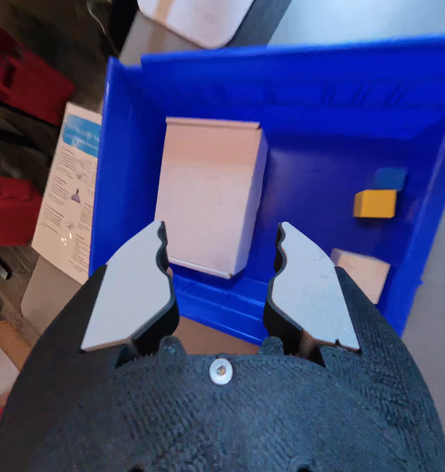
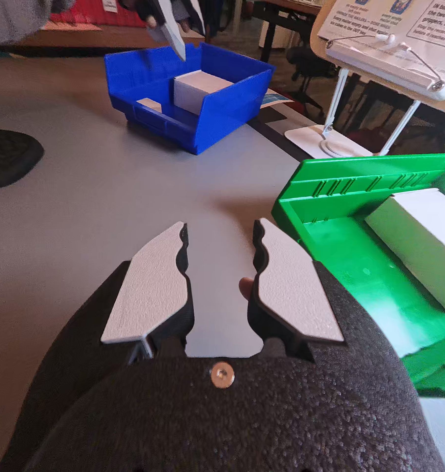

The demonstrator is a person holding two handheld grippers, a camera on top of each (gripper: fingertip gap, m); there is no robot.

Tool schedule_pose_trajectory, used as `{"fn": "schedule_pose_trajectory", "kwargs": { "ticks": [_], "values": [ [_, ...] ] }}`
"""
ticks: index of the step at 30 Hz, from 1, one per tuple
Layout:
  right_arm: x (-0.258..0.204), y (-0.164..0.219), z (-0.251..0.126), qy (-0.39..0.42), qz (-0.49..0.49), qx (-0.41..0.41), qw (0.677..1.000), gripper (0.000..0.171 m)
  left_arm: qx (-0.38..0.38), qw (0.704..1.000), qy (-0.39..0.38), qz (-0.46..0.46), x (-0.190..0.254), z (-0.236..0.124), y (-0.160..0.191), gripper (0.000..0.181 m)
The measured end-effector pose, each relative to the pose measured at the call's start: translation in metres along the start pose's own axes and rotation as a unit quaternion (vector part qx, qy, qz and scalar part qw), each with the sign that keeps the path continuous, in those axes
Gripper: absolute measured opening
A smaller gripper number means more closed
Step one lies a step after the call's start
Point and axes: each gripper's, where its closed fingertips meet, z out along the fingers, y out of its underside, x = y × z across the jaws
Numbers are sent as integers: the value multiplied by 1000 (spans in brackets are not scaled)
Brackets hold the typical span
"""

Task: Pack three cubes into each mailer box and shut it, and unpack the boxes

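While the left tool [image 1: 221,224] hangs spread over the blue bin [image 1: 129,158], a shut mailer [image 1: 211,194] lies inside, cubes [image 1: 374,203] to its right. It looks light, stiff, smooth; grip its long sides. The right tool [image 2: 220,224] is spread over the bench [image 2: 114,204].

Brightness: both views evenly lit, daylight-like, no dark corners.
Glare: a white sheen on the floor of the green bin [image 2: 364,286]; small glints on the printed sheet [image 1: 68,189].
Shadows: soft, under the blue bin [image 2: 216,109] and beside the green bin on the grey table [image 2: 114,204].
Blur: left wrist view smeared by motion, worst at the blue bin's rim and the background; right wrist view sharper.
Distortion: wide-angle bending of straight edges toward the borders.
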Motion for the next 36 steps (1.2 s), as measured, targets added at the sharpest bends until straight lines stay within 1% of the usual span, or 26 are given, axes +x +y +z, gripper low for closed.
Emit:
{"fn": "schedule_pose_trajectory", "kwargs": {
  "ticks": [2,4,6,9,12,13,15,17,20,25,30,33,36],
  "values": [
    [-5,0,5,-22,11,14,1000,49,-52,998,20,13,-12,17,11,85],
    [-7,0,9,-26,1,23,999,51,-105,992,65,15,-12,32,21,98],
    [-8,4,12,-28,-9,19,999,52,-151,984,88,21,-16,45,29,107],
    [-5,10,13,-29,3,21,999,52,-199,974,104,27,-25,61,37,122],
    [1,15,12,-28,24,26,999,52,-241,961,131,28,-25,71,47,131],
    [2,16,12,-29,31,27,999,52,-251,958,135,30,-25,75,50,133],
    [4,16,12,-27,39,31,998,51,-265,952,148,41,-20,85,55,128],
    [5,15,12,-26,40,36,998,50,-262,951,152,57,-16,94,57,133],
    [4,14,12,-29,38,38,998,50,-239,958,145,68,-13,94,52,133],
    [2,13,10,-29,36,41,998,49,-206,966,124,92,-10,71,38,131],
    [-4,8,7,-26,13,44,999,49,-156,976,114,98,-4,19,8,131],
    [-9,4,6,-13,-26,47,998,49,-108,980,134,103,20,-17,-16,131],
    [-17,-5,6,6,-78,60,995,52,-59,974,182,117,66,-48,-41,131]
  ]
}}
